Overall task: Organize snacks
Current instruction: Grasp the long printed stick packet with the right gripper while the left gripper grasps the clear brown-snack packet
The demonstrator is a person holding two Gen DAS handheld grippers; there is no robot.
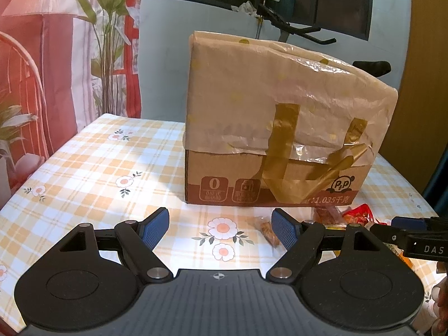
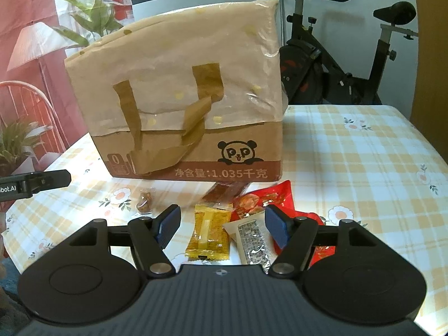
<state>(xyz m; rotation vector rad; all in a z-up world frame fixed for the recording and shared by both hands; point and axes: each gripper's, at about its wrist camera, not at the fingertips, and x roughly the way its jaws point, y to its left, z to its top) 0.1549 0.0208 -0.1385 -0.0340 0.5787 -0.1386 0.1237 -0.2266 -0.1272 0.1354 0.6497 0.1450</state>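
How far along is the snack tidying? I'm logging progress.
Nothing looks done: the snacks still lie on the table by the box: yellow pack, red pack, small nut pack. Both tools, left and right, are open and empty. All sorting remains.

likely a home, exercise bike [image 2: 336, 56], floral tablecloth [image 2: 364, 145]

Orange-checked floral tablecloth [image 2: 364, 145], brown box [image 2: 246, 137]

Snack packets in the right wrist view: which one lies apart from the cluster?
The small clear packet of brown nuggets, alone on the left near the left gripper's tip; the yellow, red, grey and dark strip packets crowd together.
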